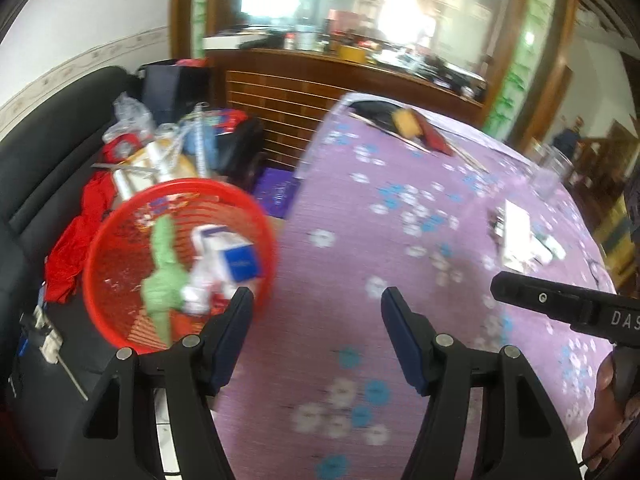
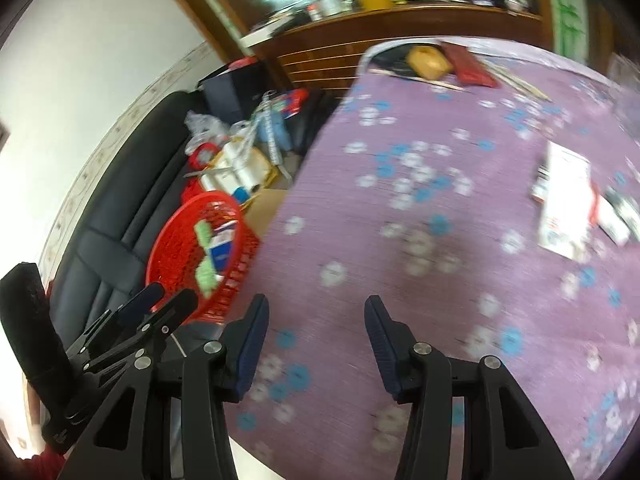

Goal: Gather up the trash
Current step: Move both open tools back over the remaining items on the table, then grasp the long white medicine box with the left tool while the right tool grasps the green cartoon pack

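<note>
- Two grippers, both with jaws spread wide and nothing between them: left gripper over the near part of the purple floral tablecloth, right gripper likewise.
- Red basket sits off the table's left edge, on the black sofa side; it already holds a green crumpled piece, a blue-and-white carton and white wads. Looks like the collection bin.
- Remaining candidates on the table: white paper packet with small items just beside it at the right, well apart from both grippers. Far end has a yellow block and a red flat item; can't tell whether those count as trash.
- Judgement: step in hand is the reach for the next piece. The right gripper is the natural choice, since the packet lies on its side.
- Packet looks flat and thin, so come in low, pinch an edge or corner, don't press down from the top.
- Both views are motion-blurred; slow down before closing so the pads land on the packet, not the cloth.
- Risk: snagging the tablecloth and dragging the small items.
- Keep the left gripper near the basket, out of the drop path.
</note>
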The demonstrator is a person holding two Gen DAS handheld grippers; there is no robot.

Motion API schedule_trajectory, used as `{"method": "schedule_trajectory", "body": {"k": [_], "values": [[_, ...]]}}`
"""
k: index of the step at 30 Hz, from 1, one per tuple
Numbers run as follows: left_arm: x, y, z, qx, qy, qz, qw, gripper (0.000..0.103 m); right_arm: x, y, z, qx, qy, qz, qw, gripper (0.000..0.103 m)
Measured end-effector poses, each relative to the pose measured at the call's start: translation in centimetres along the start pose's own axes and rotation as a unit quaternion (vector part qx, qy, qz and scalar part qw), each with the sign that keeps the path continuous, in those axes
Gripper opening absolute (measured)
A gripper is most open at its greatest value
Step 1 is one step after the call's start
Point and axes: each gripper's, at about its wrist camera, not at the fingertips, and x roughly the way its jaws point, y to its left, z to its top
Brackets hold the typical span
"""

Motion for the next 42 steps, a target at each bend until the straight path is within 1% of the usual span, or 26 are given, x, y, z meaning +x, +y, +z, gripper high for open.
{"method": "schedule_trajectory", "body": {"k": [4, 6, 10, 11, 12, 14, 17, 18, 20, 24, 25, 26, 28, 30, 32, 34, 35, 36, 39, 42], "values": [[0.2, -4.0, -0.1, 0.027, 0.01, -0.026, 0.9992, 0.065, -2.7, -4.6, -1.1, 0.039, -0.012, -0.021, 0.999, 0.054], [0.4, -6.7, -0.2, 0.044, 0.017, -0.045, 0.9979, 0.065, -3.8, -6.6, -1.4, 0.056, -0.017, -0.032, 0.998, 0.054], [1.2, -11.1, 0.0, 0.074, 0.028, -0.069, 0.9945, 0.065, -6.7, -11.5, -2.2, 0.101, -0.034, -0.054, 0.993, 0.054], [1.5, -12.3, 0.1, 0.082, 0.034, -0.077, 0.9931, 0.067, -7.8, -13.2, -2.4, 0.115, -0.04, -0.062, 0.991, 0.054], [2.1, -13.9, 0.4, 0.091, 0.044, -0.09, 0.9908, 0.069, -8.4, -14.1, -2.5, 0.124, -0.044, -0.066, 0.989, 0.054], [3.1, -16.0, 1.0, 0.098, 0.058, -0.108, 0.9876, 0.07, -10.2, -16.4, -2.9, 0.145, -0.055, -0.076, 0.985, 0.054], [5.5, -19.5, 2.3, 0.11, 0.083, -0.127, 0.9823, 0.072, -12.5, -19.4, -3.6, 0.169, -0.071, -0.088, 0.979, 0.054], [6.2, -20.2, 2.7, 0.11, 0.088, -0.131, 0.9813, 0.072, -13.2, -20.2, -3.9, 0.176, -0.074, -0.092, 0.977, 0.054], [8.9, -22.2, 3.9, 0.113, 0.103, -0.126, 0.9802, 0.072, -14.4, -21.7, -4.5, 0.187, -0.079, -0.098, 0.974, 0.054], [13.0, -24.5, 5.4, 0.101, 0.124, -0.121, 0.9796, 0.072, -16.3, -24.2, -6.0, 0.206, -0.084, -0.108, 0.969, 0.054], [14.5, -25.4, 5.8, 0.1, 0.137, -0.118, 0.9784, 0.072, -16.8, -24.9, -6.4, 0.212, -0.084, -0.111, 0.967, 0.054], [15.3, -26.1, 6.1, 0.099, 0.142, -0.116, 0.9781, 0.072, -17.1, -25.3, -6.8, 0.216, -0.084, -0.114, 0.966, 0.054], [16.7, -27.2, 6.4, 0.11, 0.147, -0.116, 0.9761, 0.072, -17.7, -26.1, -7.5, 0.221, -0.083, -0.12, 0.964, 0.054], [18.3, -28.7, 6.5, 0.126, 0.146, -0.093, 0.9768, 0.072, -18.5, -27.0, -8.0, 0.227, -0.084, -0.126, 0.962, 0.054], [19.6, -29.3, 6.5, 0.122, 0.152, -0.091, 0.9765, 0.071, -19.0, -27.6, -8.3, 0.229, -0.084, -0.129, 0.961, 0.053], [20.8, -29.5, 6.4, 0.117, 0.162, -0.084, 0.9762, 0.052, -19.4, -28.1, -8.3, 0.23, -0.086, -0.131, 0.961, 0.054], [21.1, -29.4, 6.3, 0.115, 0.166, -0.085, 0.9757, 0.052, -19.6, -28.1, -8.2, 0.23, -0.086, -0.131, 0.96, 0.053], [21.0, -29.3, 6.2, 0.111, 0.159, -0.088, 0.977, 0.052, -19.7, -28.3, -7.9, 0.23, -0.087, -0.129, 0.961, 0.054], [20.4, -28.8, 6.0, 0.112, 0.152, -0.095, 0.9774, 0.051, -19.5, -28.6, -6.7, 0.229, -0.086, -0.121, 0.962, 0.054], [18.0, -27.6, 5.4, 0.116, 0.125, -0.103, 0.9799, 0.051, -18.8, -28.7, -4.6, 0.227, -0.084, -0.103, 0.965, 0.057]]}}
